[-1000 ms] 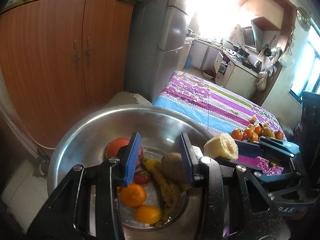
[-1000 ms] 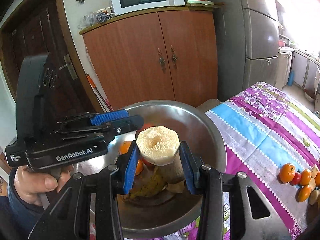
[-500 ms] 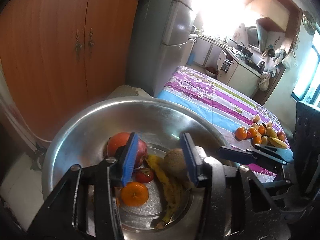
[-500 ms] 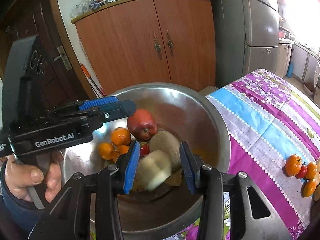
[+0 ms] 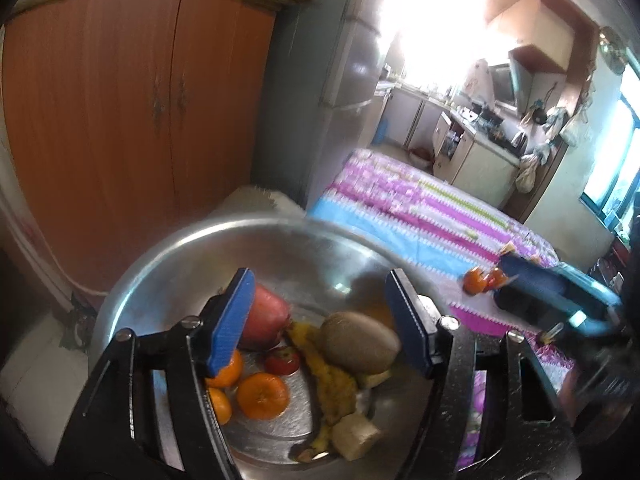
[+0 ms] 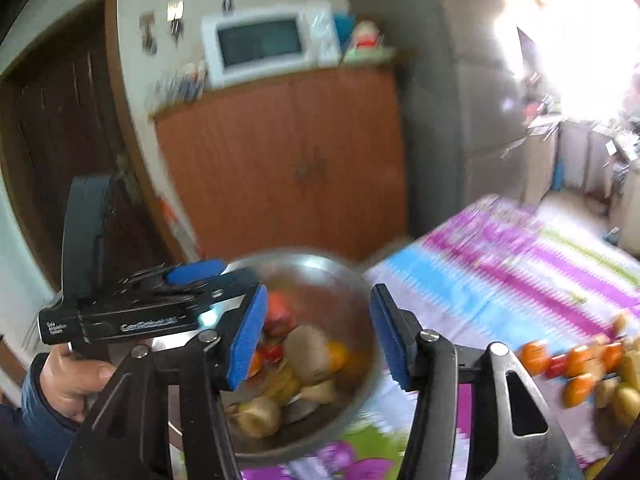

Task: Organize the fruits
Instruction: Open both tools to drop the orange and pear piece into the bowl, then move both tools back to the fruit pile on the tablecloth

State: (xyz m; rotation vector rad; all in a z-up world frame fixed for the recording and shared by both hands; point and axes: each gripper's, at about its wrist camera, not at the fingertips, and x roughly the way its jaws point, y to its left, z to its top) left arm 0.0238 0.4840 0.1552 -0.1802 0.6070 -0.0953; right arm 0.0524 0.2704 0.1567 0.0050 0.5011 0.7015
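Note:
A steel bowl (image 5: 168,264) (image 6: 352,288) at the table's near-left end holds a red apple (image 5: 266,322), oranges (image 5: 262,395), a small tomato (image 5: 282,361), a banana peel (image 5: 332,384), a brown kiwi (image 5: 360,342) and a pale cut fruit piece (image 5: 354,438) (image 6: 258,416). My left gripper (image 5: 320,324) hangs open over the bowl with nothing between its blue pads. My right gripper (image 6: 318,338) is open and empty too, above the bowl's right rim. More fruit (image 6: 576,364) lies in a pile on the striped cloth at the right.
The striped purple and blue tablecloth (image 5: 400,208) runs back toward a kitchen. An orange-brown cupboard (image 6: 288,152) with a microwave (image 6: 264,42) on top stands behind the bowl. A hand (image 6: 68,376) holds the left gripper's handle. The right wrist view is motion-blurred.
My right gripper opened and dropped the pale fruit piece into the bowl, then drew back and up to the right. The left gripper stayed open over the bowl.

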